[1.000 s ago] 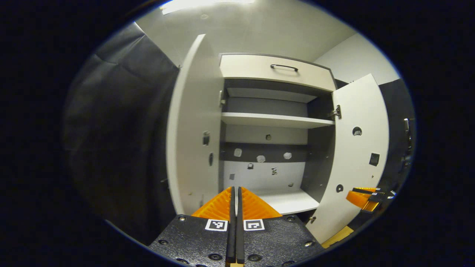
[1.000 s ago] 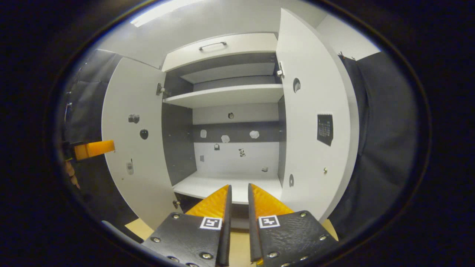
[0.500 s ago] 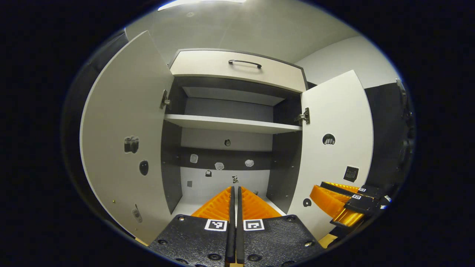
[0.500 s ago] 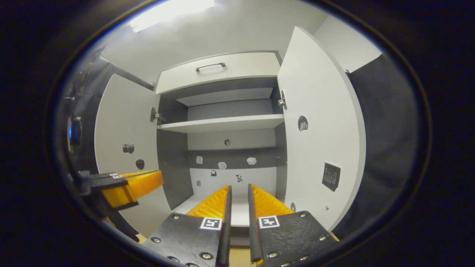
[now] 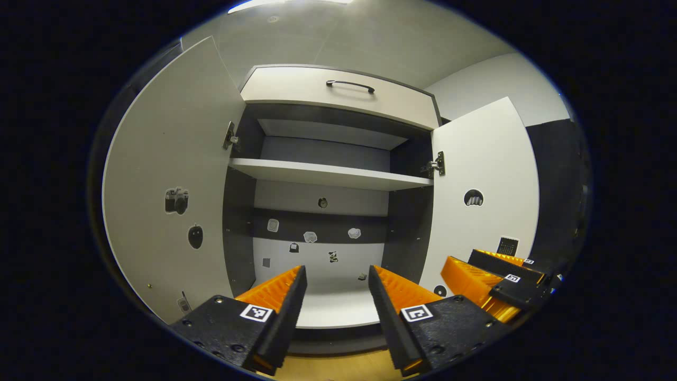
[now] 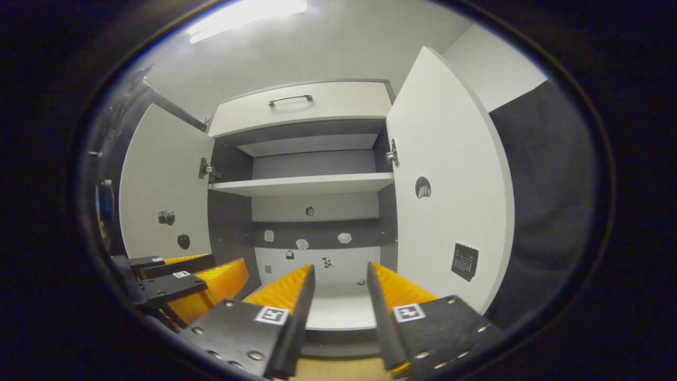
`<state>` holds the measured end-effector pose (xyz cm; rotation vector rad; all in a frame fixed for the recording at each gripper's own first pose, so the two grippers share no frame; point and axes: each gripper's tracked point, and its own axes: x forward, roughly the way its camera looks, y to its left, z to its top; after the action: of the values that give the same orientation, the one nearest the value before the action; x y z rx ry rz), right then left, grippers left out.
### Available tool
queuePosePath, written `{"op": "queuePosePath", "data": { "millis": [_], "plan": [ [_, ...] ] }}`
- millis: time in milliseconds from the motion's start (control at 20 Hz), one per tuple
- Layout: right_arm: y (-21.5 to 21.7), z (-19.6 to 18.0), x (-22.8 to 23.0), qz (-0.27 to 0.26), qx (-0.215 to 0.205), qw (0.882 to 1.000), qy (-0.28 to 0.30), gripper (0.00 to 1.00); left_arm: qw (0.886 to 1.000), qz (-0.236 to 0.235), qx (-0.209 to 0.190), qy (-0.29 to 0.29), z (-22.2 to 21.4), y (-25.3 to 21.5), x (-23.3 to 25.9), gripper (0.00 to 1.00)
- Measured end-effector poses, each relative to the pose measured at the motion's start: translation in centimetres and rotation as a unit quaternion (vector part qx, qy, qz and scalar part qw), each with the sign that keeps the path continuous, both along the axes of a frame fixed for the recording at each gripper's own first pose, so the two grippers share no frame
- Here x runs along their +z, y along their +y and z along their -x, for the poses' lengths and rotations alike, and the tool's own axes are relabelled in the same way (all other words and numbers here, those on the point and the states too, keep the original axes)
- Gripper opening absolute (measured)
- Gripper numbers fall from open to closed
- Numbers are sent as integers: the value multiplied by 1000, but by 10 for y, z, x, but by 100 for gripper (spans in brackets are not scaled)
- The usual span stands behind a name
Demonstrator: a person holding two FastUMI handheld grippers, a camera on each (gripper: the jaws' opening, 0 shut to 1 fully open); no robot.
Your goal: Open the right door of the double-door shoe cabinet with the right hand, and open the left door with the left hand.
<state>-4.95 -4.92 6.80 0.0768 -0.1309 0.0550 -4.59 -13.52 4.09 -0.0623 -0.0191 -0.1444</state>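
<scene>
Both doors of the shoe cabinet (image 5: 328,174), left door (image 5: 169,185) and right door (image 6: 449,196), stand swung wide, while left tongs (image 5: 334,286) and right tongs (image 6: 338,283) hover parted, empty, near its front; a careless withdrawal could nudge either door partly closed.

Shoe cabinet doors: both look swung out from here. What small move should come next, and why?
Probably just ease both grippers straight back and stop. The left door and right door both stand wide open, baring the shelf inside. The left gripper and right gripper are open, holding nothing and touching neither door, so I see no pulling left to do.
</scene>
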Motion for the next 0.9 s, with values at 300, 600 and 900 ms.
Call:
{"op": "queuePosePath", "data": {
  "millis": [300, 600, 900],
  "plan": [
    [-4, -4, -4, -2, -12, 1000, 5, 97, 1000, 7, 5, -5, -3, 10, -2, 94],
    [-3, -4, -5, 2, -16, 1000, 5, 96, 1000, 0, 17, -9, -4, 17, -3, 100],
    [-4, -4, -5, 2, -17, 1000, 5, 97, 1000, -2, 22, -11, -6, 21, -2, 96]
  ]
}}
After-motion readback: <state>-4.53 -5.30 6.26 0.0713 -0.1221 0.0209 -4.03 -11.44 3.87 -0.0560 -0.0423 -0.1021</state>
